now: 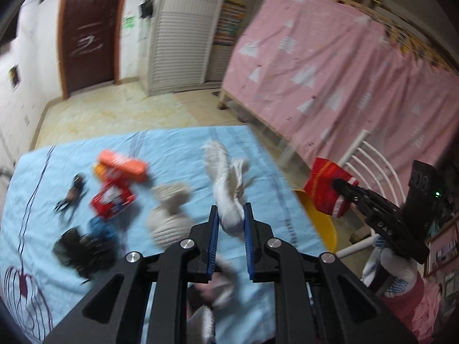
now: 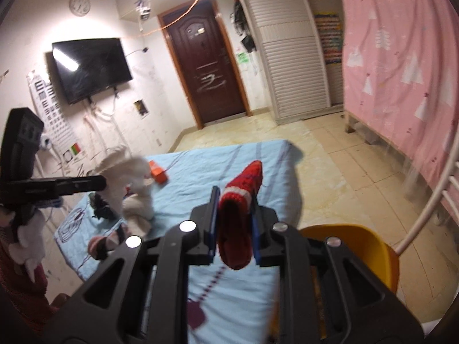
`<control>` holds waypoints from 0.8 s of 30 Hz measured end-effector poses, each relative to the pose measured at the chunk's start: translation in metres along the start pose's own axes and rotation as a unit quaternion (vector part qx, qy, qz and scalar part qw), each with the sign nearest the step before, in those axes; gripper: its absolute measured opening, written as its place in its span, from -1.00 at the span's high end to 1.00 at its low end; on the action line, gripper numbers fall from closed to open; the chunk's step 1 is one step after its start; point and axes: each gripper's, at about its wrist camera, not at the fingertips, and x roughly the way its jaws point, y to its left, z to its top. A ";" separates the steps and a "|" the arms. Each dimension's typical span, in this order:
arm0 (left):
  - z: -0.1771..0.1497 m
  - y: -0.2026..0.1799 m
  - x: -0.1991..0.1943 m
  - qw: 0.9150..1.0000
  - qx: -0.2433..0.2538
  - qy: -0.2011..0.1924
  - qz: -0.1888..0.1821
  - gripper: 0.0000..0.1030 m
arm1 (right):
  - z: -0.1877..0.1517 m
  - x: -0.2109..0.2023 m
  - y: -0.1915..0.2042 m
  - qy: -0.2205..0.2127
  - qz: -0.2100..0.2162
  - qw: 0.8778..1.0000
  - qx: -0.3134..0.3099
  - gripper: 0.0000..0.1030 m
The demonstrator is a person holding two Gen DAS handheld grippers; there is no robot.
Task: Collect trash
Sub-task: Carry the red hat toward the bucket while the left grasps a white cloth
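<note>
Two grippers (image 1: 231,215) (image 2: 233,215), one white sock (image 1: 229,183), one red sock (image 2: 243,189), one yellow bin (image 2: 373,246), two orange-red packets (image 1: 122,166) (image 1: 113,199).

Readable lettering: only one mark.
On the black plastic body of my right tool (image 1: 345,190) I can make out raised letters, seemingly "DAS"; packaging print and wall charts are too blurred.

Left claw (image 1: 231,215) clamped, raised; right claw (image 2: 233,209) clamped, gloved hand (image 1: 400,269) behind.

place: home bedroom | cues: bed sheet (image 2: 229,166), wall TV (image 2: 91,68), wardrobe (image 2: 292,57), door (image 2: 206,66)
</note>
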 end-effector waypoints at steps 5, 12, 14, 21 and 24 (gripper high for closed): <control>0.013 -0.058 0.016 0.999 0.047 0.002 -0.025 0.85 | -0.003 -0.020 -0.033 -0.014 -0.033 0.999 0.018 0.66; 0.008 -0.116 0.062 0.992 0.113 0.053 -0.006 0.85 | -0.027 -0.012 -0.086 0.012 -0.070 0.996 0.060 0.65; 0.001 -0.123 0.077 0.989 0.127 0.077 0.000 0.83 | -0.033 -0.005 -0.102 0.023 -0.071 0.994 0.074 0.65; -0.036 -0.139 0.099 0.975 0.190 0.114 0.027 -0.59 | -0.053 0.020 -0.124 0.060 -0.061 0.991 0.102 0.65; -0.050 -0.142 0.107 0.969 0.211 0.121 0.042 -0.59 | -0.056 0.026 -0.124 0.066 -0.057 0.991 0.105 0.65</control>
